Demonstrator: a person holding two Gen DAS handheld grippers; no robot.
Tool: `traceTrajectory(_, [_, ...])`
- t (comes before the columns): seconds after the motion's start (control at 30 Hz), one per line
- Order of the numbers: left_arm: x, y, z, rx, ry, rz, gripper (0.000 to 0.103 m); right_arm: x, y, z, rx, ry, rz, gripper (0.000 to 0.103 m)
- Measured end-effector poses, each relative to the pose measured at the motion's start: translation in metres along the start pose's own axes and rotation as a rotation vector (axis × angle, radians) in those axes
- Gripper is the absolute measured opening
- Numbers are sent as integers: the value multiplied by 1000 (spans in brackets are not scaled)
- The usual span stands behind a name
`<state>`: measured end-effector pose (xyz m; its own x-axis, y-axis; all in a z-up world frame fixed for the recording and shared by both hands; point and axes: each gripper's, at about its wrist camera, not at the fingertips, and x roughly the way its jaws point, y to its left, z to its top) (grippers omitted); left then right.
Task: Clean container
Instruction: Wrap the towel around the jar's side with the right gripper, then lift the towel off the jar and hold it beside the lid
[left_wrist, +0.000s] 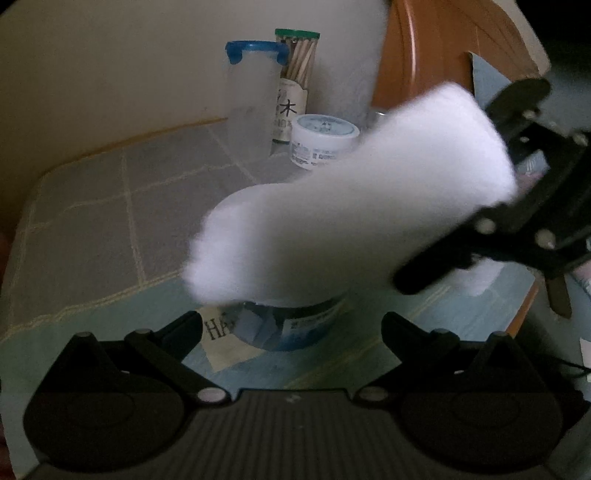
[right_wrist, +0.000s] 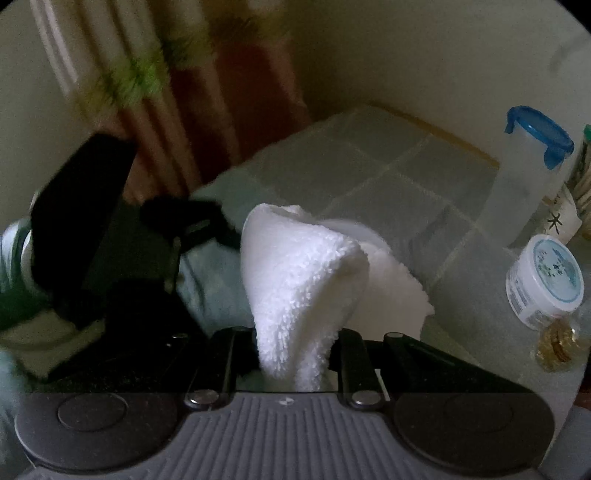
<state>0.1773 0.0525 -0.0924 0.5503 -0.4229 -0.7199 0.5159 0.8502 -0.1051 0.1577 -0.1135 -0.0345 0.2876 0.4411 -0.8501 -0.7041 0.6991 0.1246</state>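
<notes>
Lying under a pale wall, grey checked tablecloth (left_wrist: 110, 206), jars at one o'clock; right gripper (right_wrist: 295, 343) pinching white cloth (right_wrist: 299, 280), left gripper (left_wrist: 291, 328) spread around container (left_wrist: 288, 325).

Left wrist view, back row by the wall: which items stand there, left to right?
Translucent container with blue lid → tall tube of wooden sticks with green cap → small white jar.

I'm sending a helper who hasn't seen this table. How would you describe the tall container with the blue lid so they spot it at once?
Look to the far edge of the checked tablecloth, against the wall. There stands the tall container, frosted and see-through, beside a stick jar and a small white tub. Only it has a blue clip lid.
</notes>
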Motion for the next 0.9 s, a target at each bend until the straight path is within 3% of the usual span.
traceTrajectory(0.27, [-8,-3,1,12,-1,13,103,-16,-21,-42,99,32,-93,21])
traceTrajectory(0.43, [-10,-8,10,24,-58,46,103,-42,-42,-64,296,-98,-175,21])
traceTrajectory(0.57, [-4,-15,9,17,-128,86,103,-60,-47,-77,426,-235,-163,21])
traceTrajectory(0.63, [-1,-21,1,2,-201,105,103,-65,-45,-84,465,-281,-150,21])
traceTrajectory(0.73, [1,-28,-13,-14,-283,116,103,-68,-46,-90,496,-313,-130,21])
traceTrajectory(0.9, [11,-39,-22,-13,-314,198,103,-72,-56,-100,510,-314,-142,21])
